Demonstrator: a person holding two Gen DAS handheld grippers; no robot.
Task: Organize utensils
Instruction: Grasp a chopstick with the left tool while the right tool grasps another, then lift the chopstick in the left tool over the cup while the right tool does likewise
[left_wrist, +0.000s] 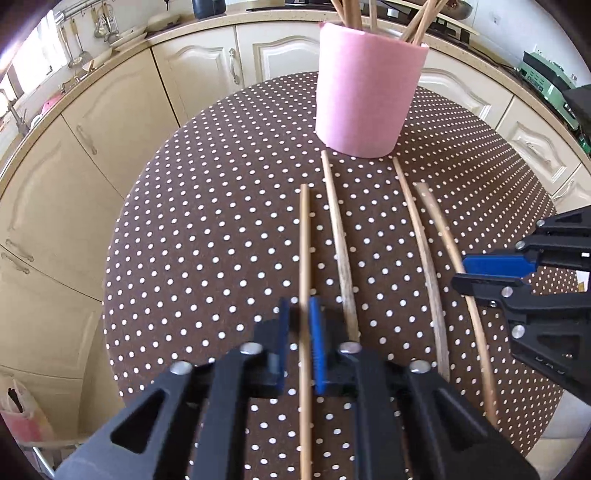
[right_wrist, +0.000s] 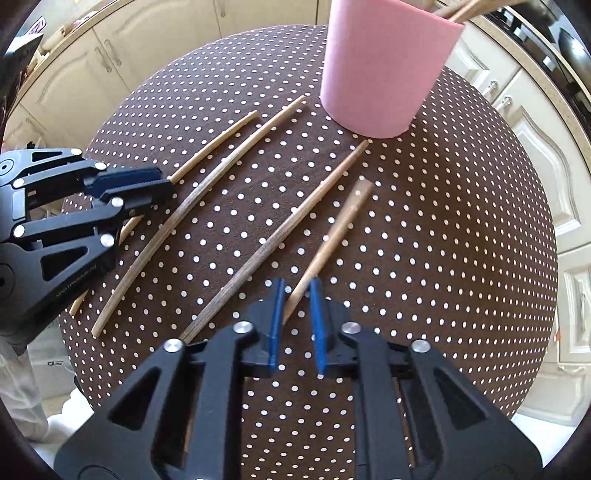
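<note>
Left tongs (left_wrist: 300, 343) low, jaws narrowly parted; right tongs (right_wrist: 297, 325) low, jaws parted.

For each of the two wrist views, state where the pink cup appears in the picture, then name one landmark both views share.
Left wrist view: the pink cup stands top centre, on the far part of the dotted tablecloth, with sticks rising from it.
Right wrist view: the pink cup stands top, right of centre, on the tablecloth's far part.
Shared landmark: the four chopsticks lying loose on the cloth before the cup, for example and.
</note>
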